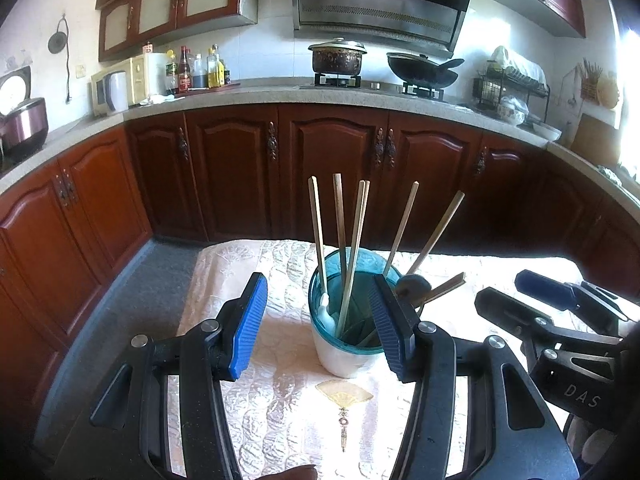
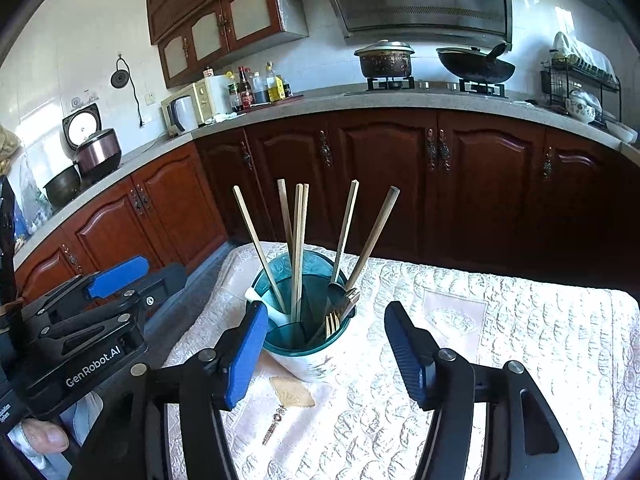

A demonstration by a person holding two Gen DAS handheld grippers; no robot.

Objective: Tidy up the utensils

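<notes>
A white utensil holder with a teal rim [image 1: 344, 356] [image 2: 304, 356] stands on the quilted table. Several wooden chopsticks [image 1: 320, 224] [image 2: 298, 240] stand upright in it. A fork [image 2: 333, 320] with a wooden handle and a white spoon [image 1: 326, 312] [image 2: 260, 296] also sit inside. A dark ladle head with a wooden handle [image 1: 414, 286] leans at the holder's right side. My left gripper [image 1: 318, 322] is open, its fingers on either side of the holder and close in front of it. My right gripper [image 2: 326, 346] is open and empty, just in front of the holder.
The table carries a cream quilted cloth [image 2: 500, 340] with a fan motif [image 1: 344, 394]. Dark wooden cabinets [image 1: 332, 160] and a counter with a pot [image 1: 338, 56], a wok [image 1: 422, 68] and a dish rack [image 1: 512, 88] lie beyond. The right gripper's body [image 1: 560, 320] is close on the right.
</notes>
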